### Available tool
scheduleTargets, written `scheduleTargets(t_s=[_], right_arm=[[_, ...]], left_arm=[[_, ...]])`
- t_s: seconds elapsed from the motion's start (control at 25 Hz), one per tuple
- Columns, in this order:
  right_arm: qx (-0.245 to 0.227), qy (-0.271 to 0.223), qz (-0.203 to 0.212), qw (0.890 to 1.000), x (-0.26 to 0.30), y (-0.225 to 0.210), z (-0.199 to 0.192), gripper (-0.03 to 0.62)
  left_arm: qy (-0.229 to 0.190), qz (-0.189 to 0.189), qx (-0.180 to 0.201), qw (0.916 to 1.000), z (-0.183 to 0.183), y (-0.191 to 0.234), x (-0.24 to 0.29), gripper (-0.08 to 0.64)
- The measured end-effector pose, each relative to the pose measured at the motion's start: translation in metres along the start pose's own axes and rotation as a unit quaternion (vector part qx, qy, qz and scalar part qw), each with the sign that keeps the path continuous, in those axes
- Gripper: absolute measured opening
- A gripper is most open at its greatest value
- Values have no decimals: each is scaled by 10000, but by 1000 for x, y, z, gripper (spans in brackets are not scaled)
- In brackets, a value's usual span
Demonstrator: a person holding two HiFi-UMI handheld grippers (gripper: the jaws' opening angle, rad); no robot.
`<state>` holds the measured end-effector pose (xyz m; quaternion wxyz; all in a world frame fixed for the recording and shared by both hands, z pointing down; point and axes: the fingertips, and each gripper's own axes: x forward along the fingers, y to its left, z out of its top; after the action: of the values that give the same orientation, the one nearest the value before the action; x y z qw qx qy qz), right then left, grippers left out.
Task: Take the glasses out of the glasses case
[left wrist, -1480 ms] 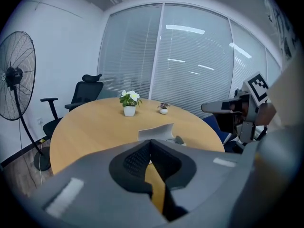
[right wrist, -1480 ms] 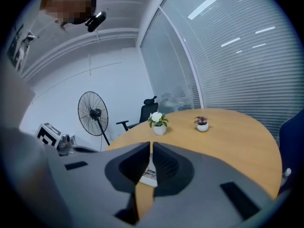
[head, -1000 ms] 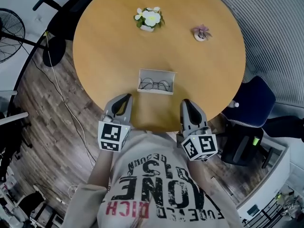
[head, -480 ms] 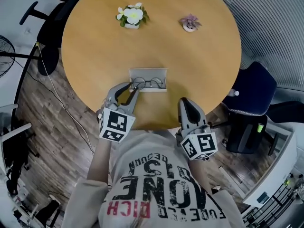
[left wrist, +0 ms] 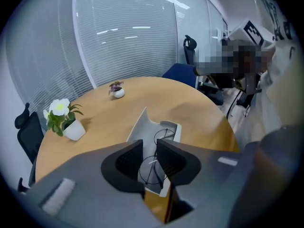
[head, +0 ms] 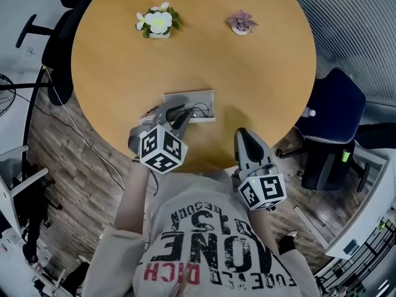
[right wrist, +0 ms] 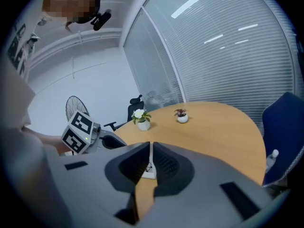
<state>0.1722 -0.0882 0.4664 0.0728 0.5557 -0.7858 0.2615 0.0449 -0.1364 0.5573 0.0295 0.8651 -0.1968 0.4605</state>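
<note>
From above, the head view shows the round orange-brown wooden worktop (head: 247, 73) with the open, pale grey rectangular glasses case (head: 204, 99) near its front edge. The left gripper (head: 173, 113) reaches over the case's left part. The right gripper (head: 243, 133) hovers just right of the case, apart from it, at the worktop's rim.

Only the left gripper view shows the case's lid standing up behind its tray (left wrist: 142, 125), and the thin dark wire glasses (left wrist: 164, 136) with round lenses lying inside. There the left gripper (left wrist: 149, 148) has its jaws apart, one lens showing in the gap between them, with no pad seen pressing on the frame.

The right gripper view shows the right gripper (right wrist: 150, 148) with its jaws all but together and nothing between them; a sliver of the case shows past them. It alone shows a standing fan (right wrist: 76, 108) beyond the left gripper's marker cube (right wrist: 78, 129).

A white-flowered pot plant (head: 158, 22) and a small purple pot plant (head: 241, 22) stand at the far side.
</note>
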Motion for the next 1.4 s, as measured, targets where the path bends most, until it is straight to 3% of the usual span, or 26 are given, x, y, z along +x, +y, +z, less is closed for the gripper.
scheduleTargets(t_s=[0.2, 0.56, 0.8, 1.04, 1.4], right_arm=[[77, 75, -123, 9999, 2, -7, -5, 29], [152, 175, -226, 9995, 4, -10, -11, 29], [145, 205, -238, 9994, 4, -11, -10, 29], [165, 226, -223, 9994, 5, -12, -13, 29], [158, 249, -187, 9994, 8, -9, -12, 29]], left_arm=[[473, -370, 568, 9966, -10, -7, 17, 98], [1015, -902, 1035, 9853, -19, -18, 36, 98], [1285, -1008, 1205, 9792, -22, -20, 45, 97], [1710, -999, 1723, 9649, -30, -22, 55, 60], [1676, -907, 1601, 9685, -30, -21, 55, 53]])
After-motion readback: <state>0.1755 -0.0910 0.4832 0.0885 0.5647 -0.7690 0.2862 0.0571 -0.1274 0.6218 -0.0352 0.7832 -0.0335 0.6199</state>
